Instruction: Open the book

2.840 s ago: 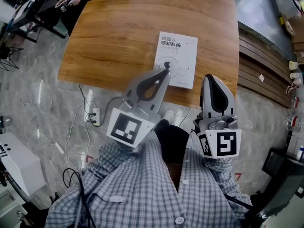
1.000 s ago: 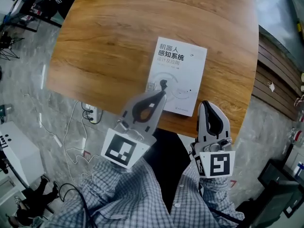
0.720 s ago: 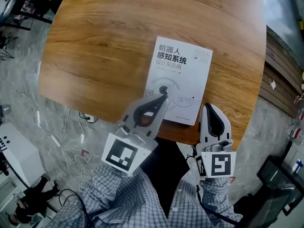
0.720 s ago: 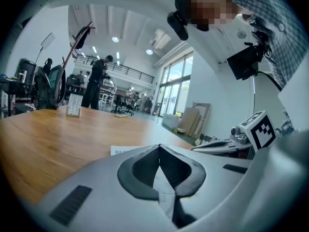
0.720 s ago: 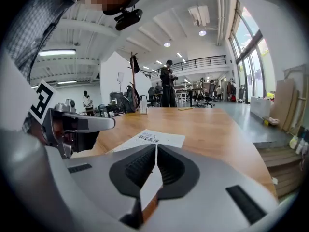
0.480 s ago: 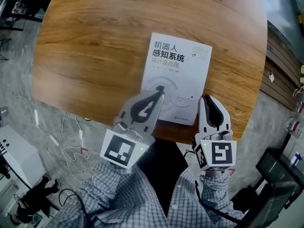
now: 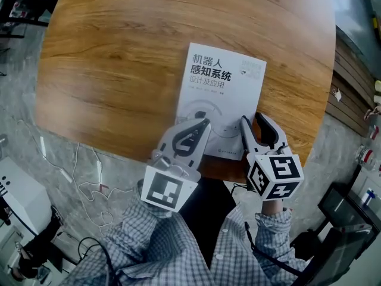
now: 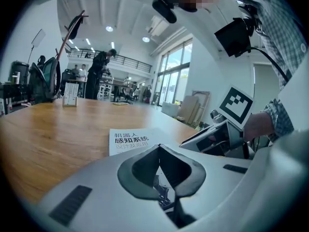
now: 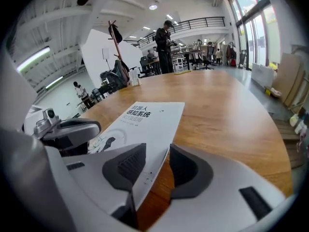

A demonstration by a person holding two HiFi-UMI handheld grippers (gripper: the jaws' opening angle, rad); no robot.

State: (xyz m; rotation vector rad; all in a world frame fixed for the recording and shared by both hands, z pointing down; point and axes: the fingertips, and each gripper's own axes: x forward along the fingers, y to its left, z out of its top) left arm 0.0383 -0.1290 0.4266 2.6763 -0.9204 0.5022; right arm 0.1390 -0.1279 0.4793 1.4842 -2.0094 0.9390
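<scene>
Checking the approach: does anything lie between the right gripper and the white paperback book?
Nothing. The right gripper view shows the right gripper, jaws just opened, straddling the white book at its edge.

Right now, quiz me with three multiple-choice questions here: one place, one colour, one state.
1. Where does the book lie? A) by the table's near edge B) at its far edge C) on the floor
2. Its cover is mostly? A) white B) red C) black
3. The right gripper's jaws? A) shut on nothing B) apart, astride the book's edge C) gripping a pen
Answers: A, it sits just ahead of the person; A, white with dark print; B, they have just been opening, the book's right edge between them.
</scene>
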